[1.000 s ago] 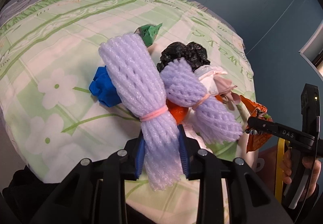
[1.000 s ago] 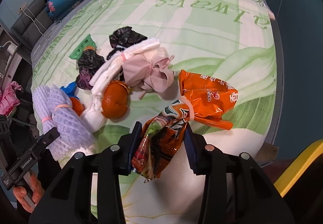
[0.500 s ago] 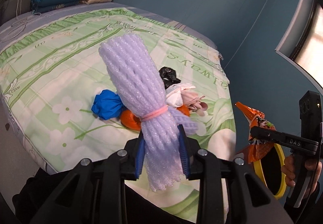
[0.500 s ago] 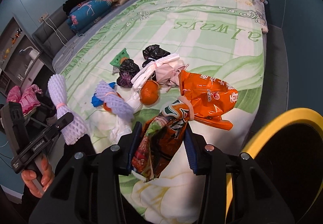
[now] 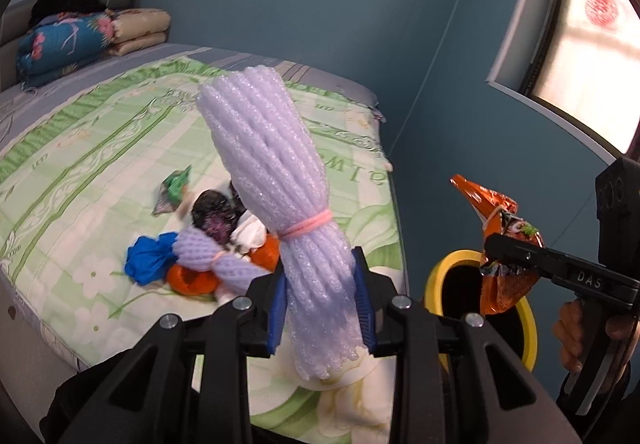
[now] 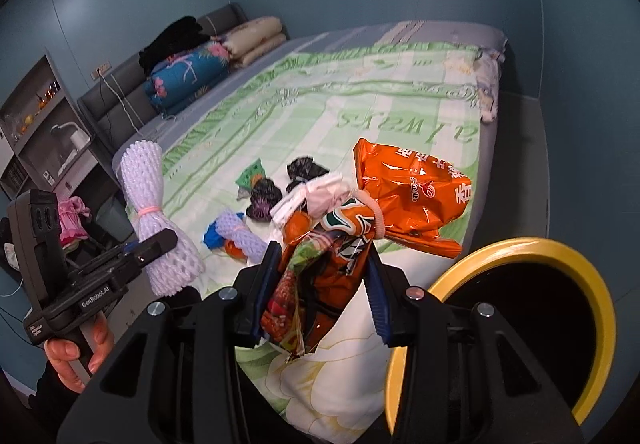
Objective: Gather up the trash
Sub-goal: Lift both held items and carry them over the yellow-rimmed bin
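Observation:
My left gripper point(image 5: 320, 300) is shut on a purple foam net bundle point(image 5: 272, 180) tied with a pink band, held upright above the bed's near edge; it also shows in the right wrist view point(image 6: 154, 220). My right gripper point(image 6: 320, 292) is shut on an orange snack bag bundle point(image 6: 404, 192), held beside the yellow-rimmed bin point(image 6: 516, 248). In the left wrist view the snack bag point(image 5: 500, 244) hangs over the bin point(image 5: 436, 276). More trash lies piled on the bed point(image 6: 264, 204): a second foam net, blue, black, white and orange bundles.
The green-patterned bed point(image 5: 80, 164) fills the left. Folded blankets point(image 6: 188, 72) sit at its head. A shelf unit point(image 6: 36, 124) stands at the left in the right wrist view. A blue wall and a window point(image 5: 580, 24) lie behind.
Both grippers have lifted and pulled back from the bed with their bundles. The yellow bin has come further into view under the right gripper.

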The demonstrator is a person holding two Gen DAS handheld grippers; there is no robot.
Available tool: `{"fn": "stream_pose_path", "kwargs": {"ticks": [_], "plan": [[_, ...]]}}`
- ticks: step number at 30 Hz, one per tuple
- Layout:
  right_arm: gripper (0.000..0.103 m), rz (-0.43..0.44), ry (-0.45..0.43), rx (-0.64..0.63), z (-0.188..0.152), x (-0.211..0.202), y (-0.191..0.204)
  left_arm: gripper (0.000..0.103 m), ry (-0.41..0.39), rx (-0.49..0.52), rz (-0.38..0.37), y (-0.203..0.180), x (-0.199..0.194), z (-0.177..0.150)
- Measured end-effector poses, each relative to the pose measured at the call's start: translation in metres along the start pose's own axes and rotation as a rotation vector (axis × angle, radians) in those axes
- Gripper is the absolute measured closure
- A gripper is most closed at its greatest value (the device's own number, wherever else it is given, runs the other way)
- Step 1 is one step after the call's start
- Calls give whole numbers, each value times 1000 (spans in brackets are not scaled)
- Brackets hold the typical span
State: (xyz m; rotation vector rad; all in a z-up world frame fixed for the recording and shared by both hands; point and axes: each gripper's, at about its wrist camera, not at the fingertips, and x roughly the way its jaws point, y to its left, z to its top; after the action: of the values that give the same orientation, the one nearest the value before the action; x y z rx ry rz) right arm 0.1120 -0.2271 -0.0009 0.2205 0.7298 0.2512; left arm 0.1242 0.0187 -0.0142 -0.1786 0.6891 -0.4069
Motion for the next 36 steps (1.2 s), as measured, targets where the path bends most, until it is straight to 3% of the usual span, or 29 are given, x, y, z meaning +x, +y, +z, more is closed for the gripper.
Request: {"fn": "stream_pose_path", "kwargs": {"ticks": [8,15,25,36], "plan": [[64,-37,-143,49,10,-64,-24,75,21,64,-68,-53,3,16],[63,-78,-213,105,10,-102,-54,75,21,84,-137,-96,16,28],[63,-106,-224,160,6,-111,-83,75,84,91,-215,-136,53,5],[62,-118,-131,220,2,-83,-108,74,187,146,-261,-160,87,-33]]}}
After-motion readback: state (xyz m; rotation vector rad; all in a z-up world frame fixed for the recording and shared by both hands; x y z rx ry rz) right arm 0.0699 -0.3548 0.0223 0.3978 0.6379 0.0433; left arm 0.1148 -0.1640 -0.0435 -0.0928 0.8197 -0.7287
